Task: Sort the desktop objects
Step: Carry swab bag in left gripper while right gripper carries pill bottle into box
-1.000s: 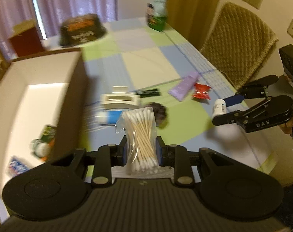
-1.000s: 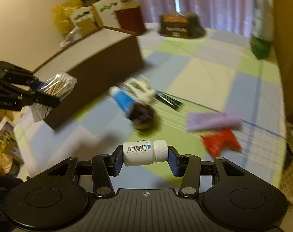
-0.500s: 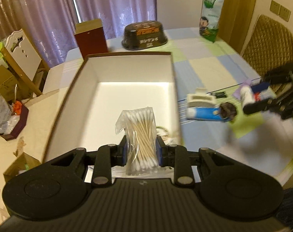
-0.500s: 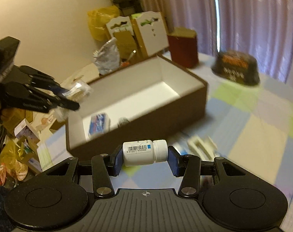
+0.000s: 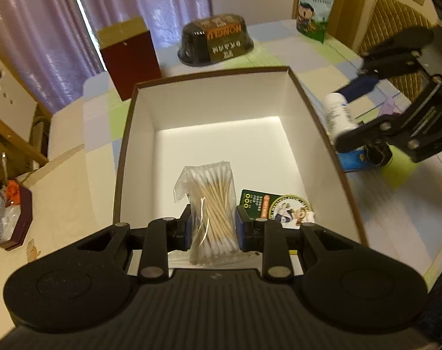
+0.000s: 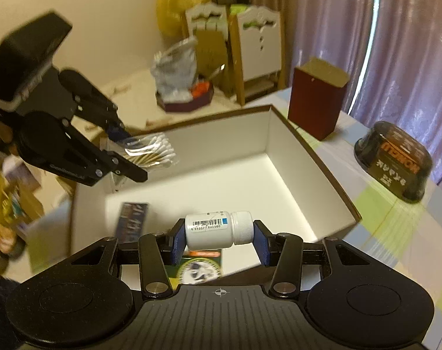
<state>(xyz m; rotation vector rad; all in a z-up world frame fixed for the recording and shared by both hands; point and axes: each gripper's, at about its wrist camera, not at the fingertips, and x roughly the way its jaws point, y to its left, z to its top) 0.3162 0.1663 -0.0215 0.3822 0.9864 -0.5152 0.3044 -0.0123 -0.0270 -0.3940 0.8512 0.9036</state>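
Both grippers loaded and hanging over the open box.

The left gripper (image 5: 212,227) is clamped on a clear bag of cotton swabs (image 5: 210,204), held upright above the near end of the white-lined box (image 5: 282,96); the right gripper (image 6: 219,240) pinches a white pill bottle (image 6: 215,230) sideways, cap to the right, over the box's near edge. Down inside, a green packet (image 5: 276,205) lies flat on the floor, and there's a dark blue packet (image 6: 132,221) too, though it's too blurred to read. Beyond the box on the checked tablecloth (image 6: 396,221) sit a dark red carton (image 5: 129,61) and a black bowl-shaped tub (image 5: 216,39), well apart from each other.
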